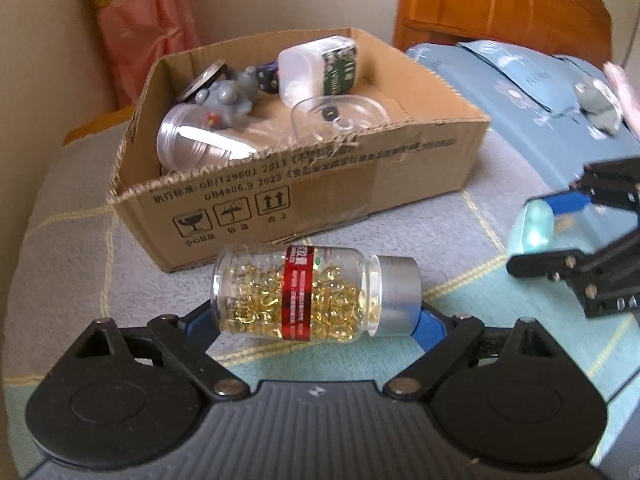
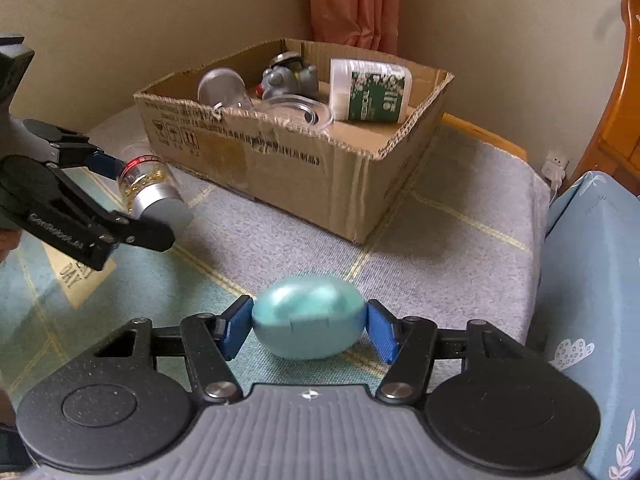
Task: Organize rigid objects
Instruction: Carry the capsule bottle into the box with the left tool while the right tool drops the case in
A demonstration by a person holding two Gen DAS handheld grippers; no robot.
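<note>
A clear bottle (image 1: 312, 294) of golden capsules, with a red label and a silver cap, lies sideways in my left gripper (image 1: 314, 320). The gripper is shut on it end to end, one pad on the base and one on the cap. In the right wrist view, the same bottle (image 2: 152, 188) hangs in the left gripper (image 2: 136, 200) just above the bed cover. My right gripper (image 2: 308, 328) is shut on a teal egg-shaped case (image 2: 308, 316), its blue pads pressing both ends. An open cardboard box (image 1: 320, 184) stands beyond both grippers. It holds a clear jar, a grey toy, a white bottle with a green label and a clear lid.
The box (image 2: 304, 184) rests on a grey and teal checked cover. A blue pillow (image 2: 592, 264) lies at the right, with a small grey object (image 1: 596, 104) on the blue bedding. A wooden headboard (image 1: 500, 0), curtain (image 2: 352, 4) and walls stand behind.
</note>
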